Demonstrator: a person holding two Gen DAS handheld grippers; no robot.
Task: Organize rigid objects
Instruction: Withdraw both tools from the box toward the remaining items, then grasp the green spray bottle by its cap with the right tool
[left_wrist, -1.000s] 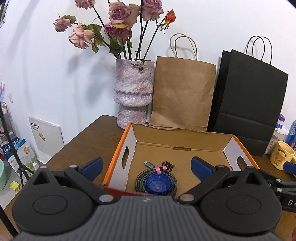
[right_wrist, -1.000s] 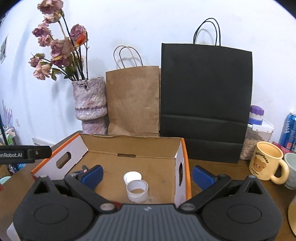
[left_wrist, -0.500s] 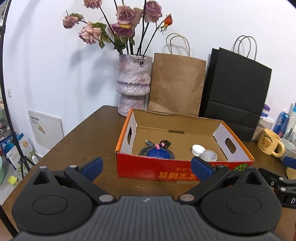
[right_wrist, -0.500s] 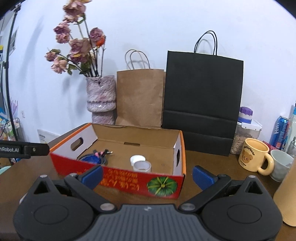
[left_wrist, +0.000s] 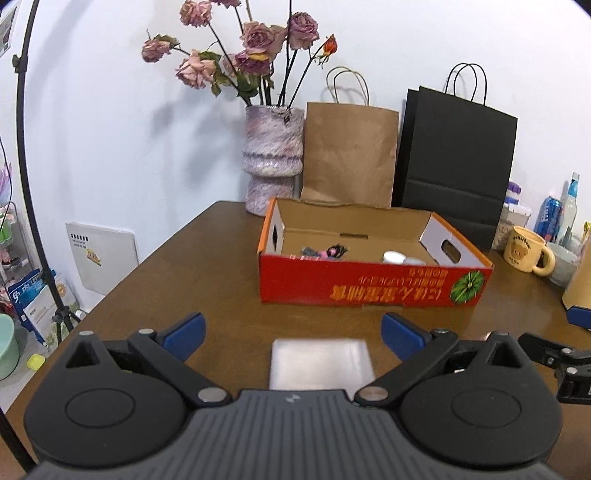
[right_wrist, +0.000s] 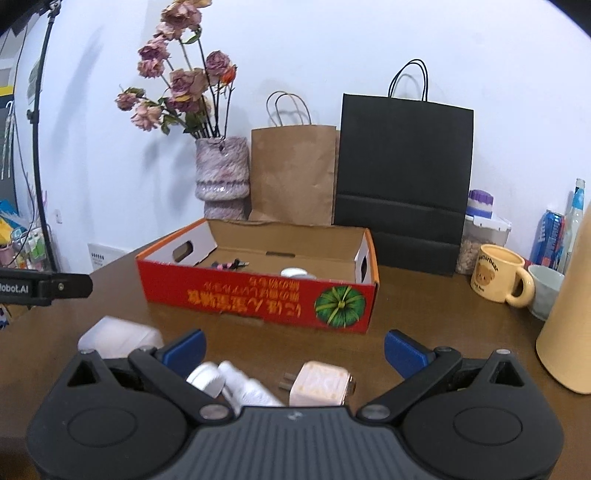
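A red cardboard box (left_wrist: 369, 288) (right_wrist: 258, 299) stands open on the brown table, with a coiled cable (left_wrist: 325, 252) and white caps (left_wrist: 395, 256) inside. My left gripper (left_wrist: 293, 332) is open and empty, just above a frosted square lid (left_wrist: 320, 363) on the table in front of the box. My right gripper (right_wrist: 293, 349) is open and empty over a white plug adapter (right_wrist: 319, 384) and a small white bottle (right_wrist: 236, 386). The frosted lid also shows at the left of the right wrist view (right_wrist: 120, 336).
A vase of dried roses (left_wrist: 271, 166), a brown paper bag (left_wrist: 349, 151) and a black paper bag (left_wrist: 456, 166) stand behind the box. A yellow bear mug (right_wrist: 498, 275), a pale bowl (right_wrist: 546, 291), cans and a tan cylinder (right_wrist: 569, 332) are at the right.
Both grippers have pulled back from above the box towards the near side of the table. The box now lies farther away, and the lid, plug and bottle have come into view.
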